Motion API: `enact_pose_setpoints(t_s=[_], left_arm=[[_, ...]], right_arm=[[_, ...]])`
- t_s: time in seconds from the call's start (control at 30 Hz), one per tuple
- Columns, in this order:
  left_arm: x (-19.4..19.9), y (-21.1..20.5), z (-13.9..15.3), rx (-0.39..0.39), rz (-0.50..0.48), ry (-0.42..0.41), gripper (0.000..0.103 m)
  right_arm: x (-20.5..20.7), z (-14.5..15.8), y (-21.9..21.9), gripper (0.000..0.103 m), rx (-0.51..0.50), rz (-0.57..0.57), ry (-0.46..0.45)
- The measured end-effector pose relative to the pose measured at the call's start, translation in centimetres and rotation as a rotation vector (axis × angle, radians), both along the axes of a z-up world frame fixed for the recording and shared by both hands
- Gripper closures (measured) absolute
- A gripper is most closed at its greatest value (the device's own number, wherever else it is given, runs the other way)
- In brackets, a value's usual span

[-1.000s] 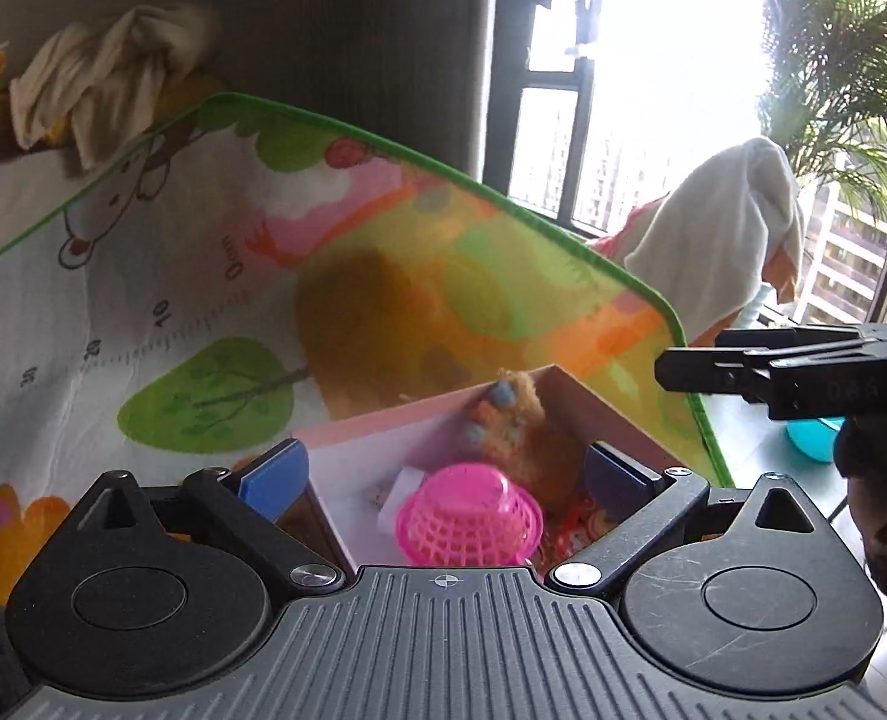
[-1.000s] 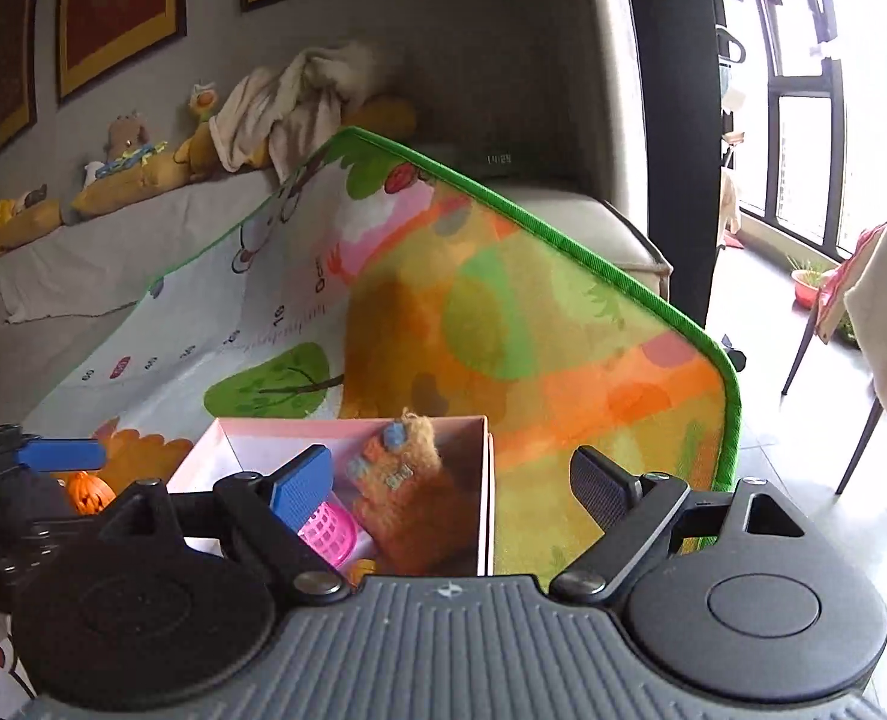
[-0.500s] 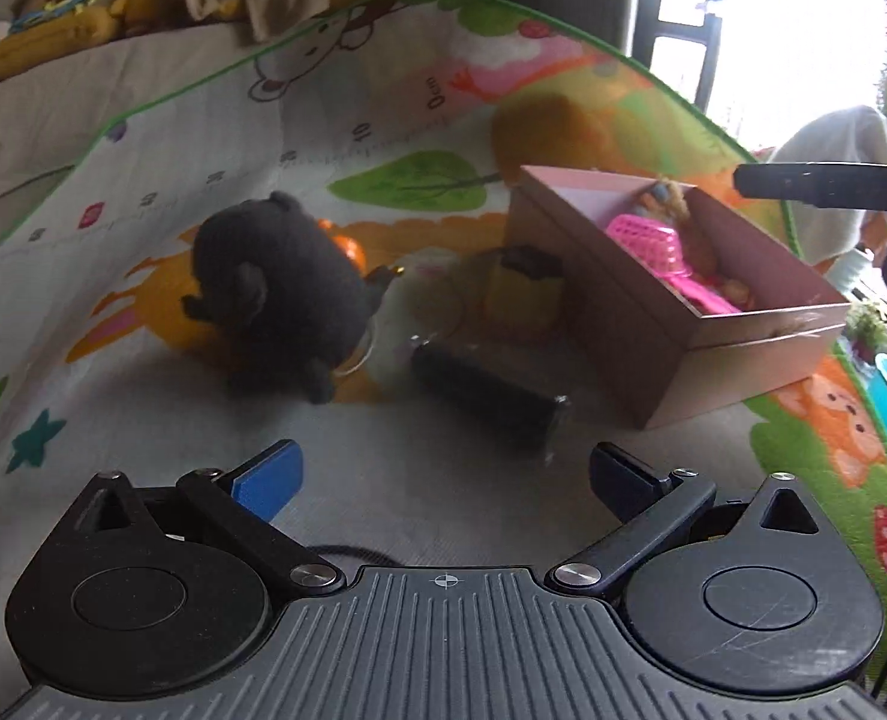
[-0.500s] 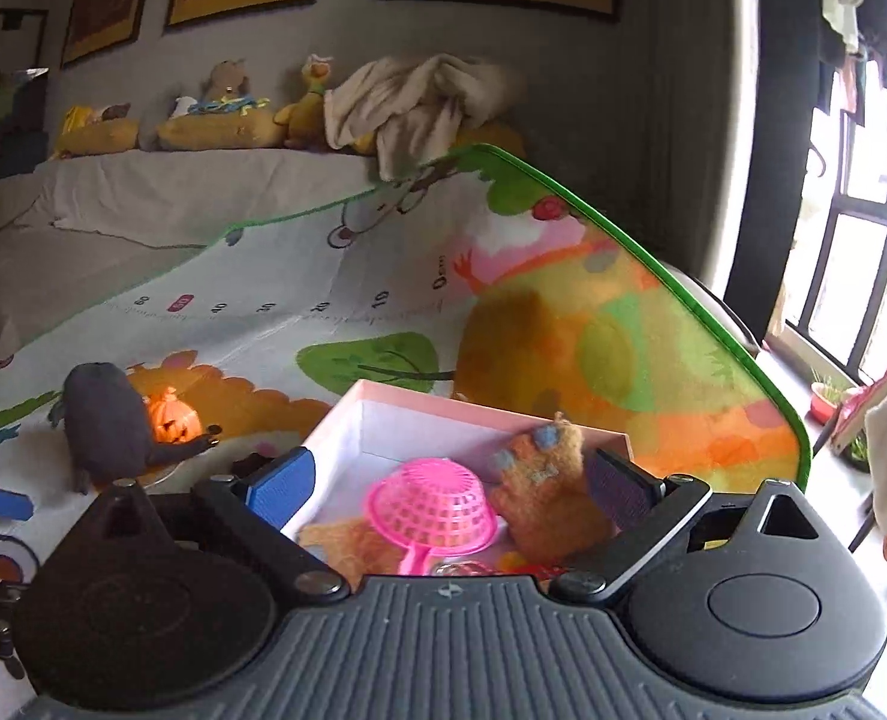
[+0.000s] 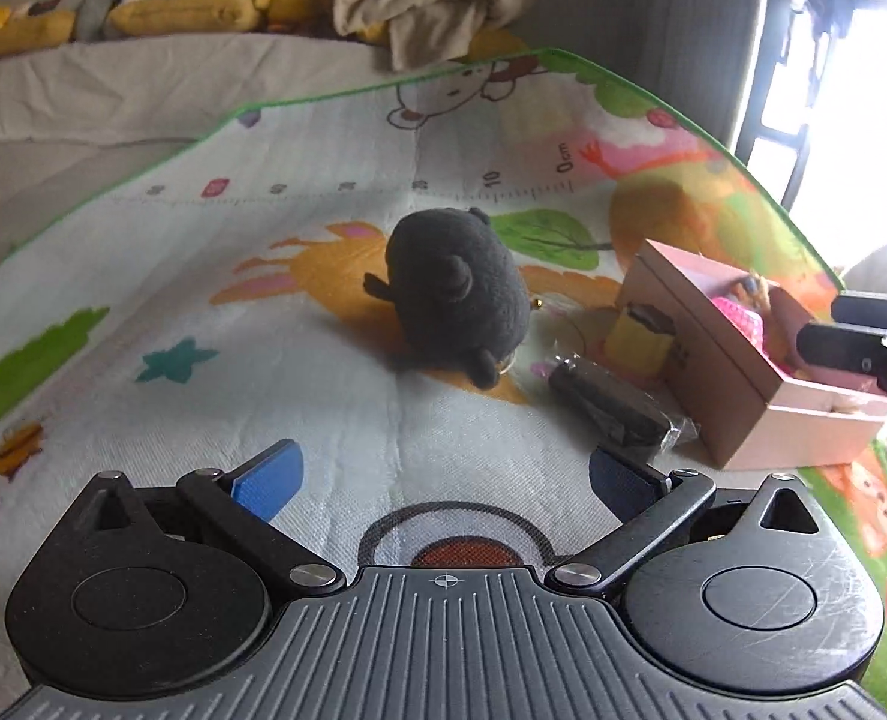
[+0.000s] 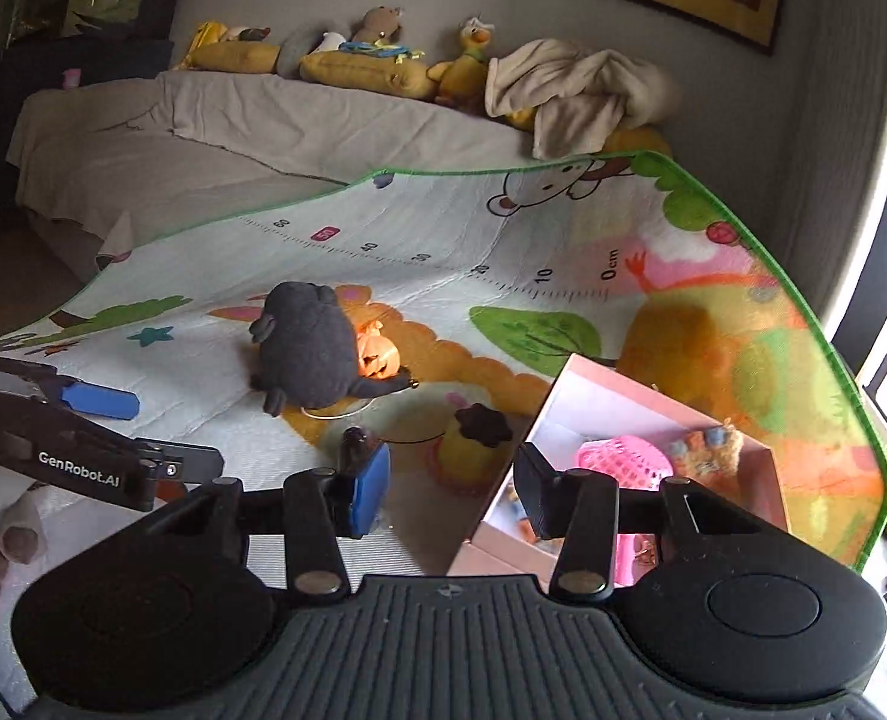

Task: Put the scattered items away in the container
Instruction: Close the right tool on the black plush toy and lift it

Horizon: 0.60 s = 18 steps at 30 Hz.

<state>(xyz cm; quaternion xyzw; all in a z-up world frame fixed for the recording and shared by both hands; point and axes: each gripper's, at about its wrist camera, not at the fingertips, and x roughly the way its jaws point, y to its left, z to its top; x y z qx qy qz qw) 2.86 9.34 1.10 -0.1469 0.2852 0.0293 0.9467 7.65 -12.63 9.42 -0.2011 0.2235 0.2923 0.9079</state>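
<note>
Right view alone is showing pumpkin [image 6: 377, 354] behind plush [image 6: 305, 348] | left gripper [image 5: 443, 474] is hovering released, tilted down | right gripper [image 6: 452, 489] is closing, empty, beside box [image 6: 617, 396]

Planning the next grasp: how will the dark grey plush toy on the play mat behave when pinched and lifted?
The dark grey plush toy looks soft and rounded, so the pads will probably sink in before they grip. Its fuzzy fabric should not slip much. It is likely light for its bulk, and its short limbs may flop. Pushed, it would probably drag on the play mat rather than roll.
</note>
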Motion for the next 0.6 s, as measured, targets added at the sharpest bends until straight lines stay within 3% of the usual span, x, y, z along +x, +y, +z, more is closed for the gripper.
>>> enact_pose_setpoints(t_s=[0.17, 0.33, 0.43, 0.5, 0.53, 0.6], left_arm=[[-0.2, 1.0, -0.5, -0.071, 0.009, -0.013, 0.000], [-1.3, 2.3, -0.9, -0.166, 0.063, -0.074, 0.000], [-2.0, 2.8, -0.7, -0.188, 0.072, -0.111, 0.000], [-2.0, 3.4, 0.3, -0.169, 0.057, -0.151, 0.000], [-2.0, 3.7, 1.1, -0.121, 0.063, -0.177, 0.000], [-1.9, 4.3, 2.7, -0.035, 0.102, -0.219, 0.000]], right_arm=[[0.8, -1.5, 2.0, 0.057, -0.015, 0.010, 0.077], [0.5, -3.2, 4.4, 0.057, -0.085, 0.045, 0.033], [1.0, -3.9, 6.4, 0.050, -0.128, 0.067, -0.003], [1.6, -4.0, 8.1, 0.038, -0.120, 0.080, -0.029], [2.0, -4.0, 8.9, 0.034, -0.106, 0.084, -0.036], [2.9, -4.2, 10.8, 0.033, -0.068, 0.100, -0.030]])
